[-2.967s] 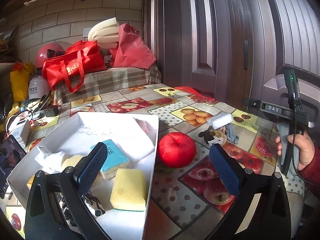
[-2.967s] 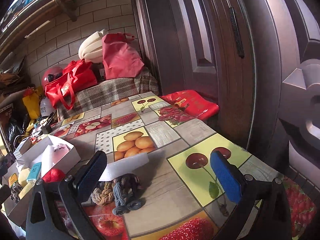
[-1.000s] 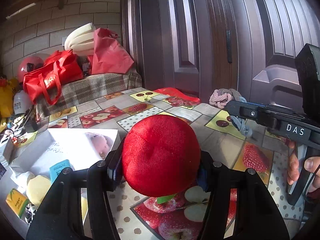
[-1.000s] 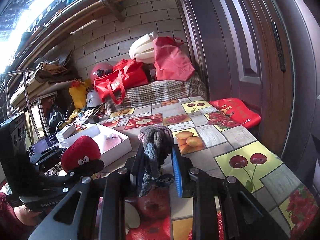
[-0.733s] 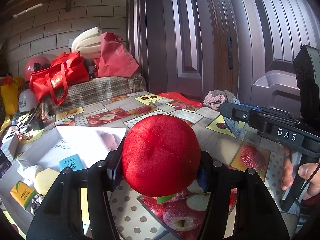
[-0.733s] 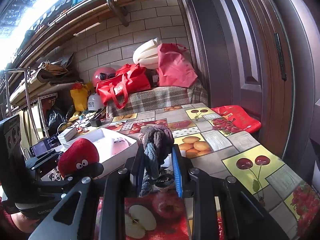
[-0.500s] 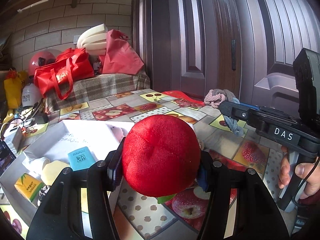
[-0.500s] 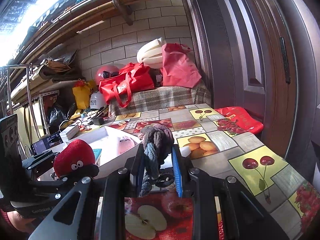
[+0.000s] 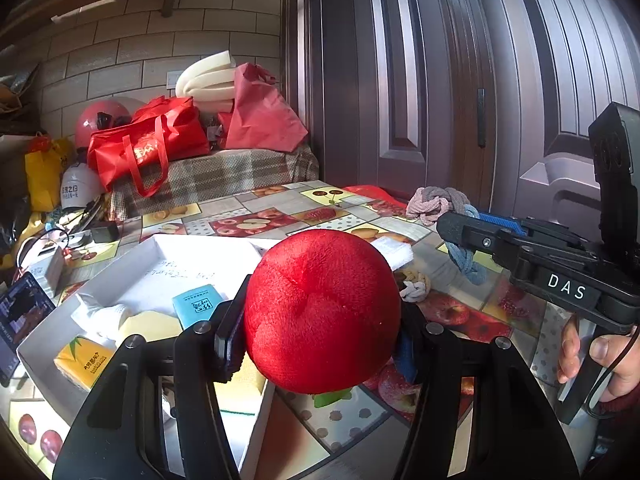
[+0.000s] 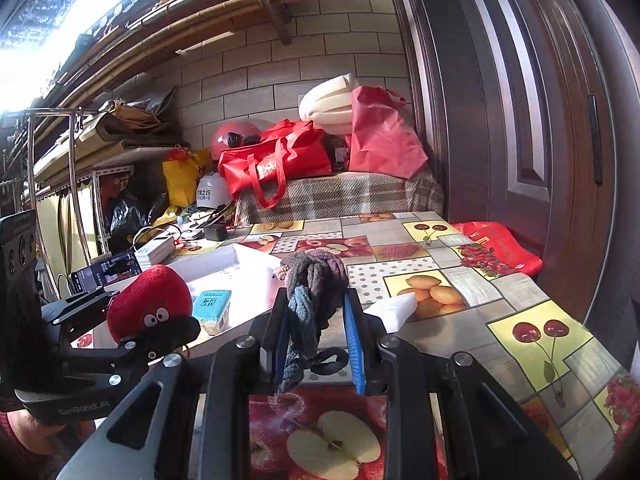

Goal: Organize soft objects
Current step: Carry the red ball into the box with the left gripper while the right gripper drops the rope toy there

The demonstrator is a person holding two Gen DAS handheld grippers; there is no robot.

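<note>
The left gripper (image 9: 320,320) is clamping a red plush (image 9: 322,312) between both pads, lifted clear of the table (image 9: 460,268). The plush is hanging just beside the near right corner of the white box (image 9: 168,252), partly over its edge. From the right wrist view the same plush (image 10: 150,304) is showing two cartoon eyes and is sitting in the left gripper (image 10: 160,328), to the left of the box (image 10: 240,258).

The right gripper (image 10: 318,332) is pinching a knotted rope toy (image 10: 314,280), grey, pink and blue, with its strands drooping between the blue pads (image 10: 354,340). In the left wrist view this toy (image 9: 440,204) is hanging at the tip of the right gripper (image 9: 460,228), well to the right of the box and above the table. The right hand (image 9: 600,356) is gripping the handle.

Inside the box, a blue packet (image 9: 196,304), a yellow sponge (image 9: 148,326), an orange-yellow packet (image 9: 82,360) and a white cloth item (image 9: 104,312) are lying. Just right of the box, a white foam block (image 9: 394,250) and a small rope knot (image 9: 412,284) are resting on the table, partly hidden behind the plush. Beyond the box, red bags (image 9: 148,148) are sitting on a plaid-covered surface (image 9: 224,174).
</note>
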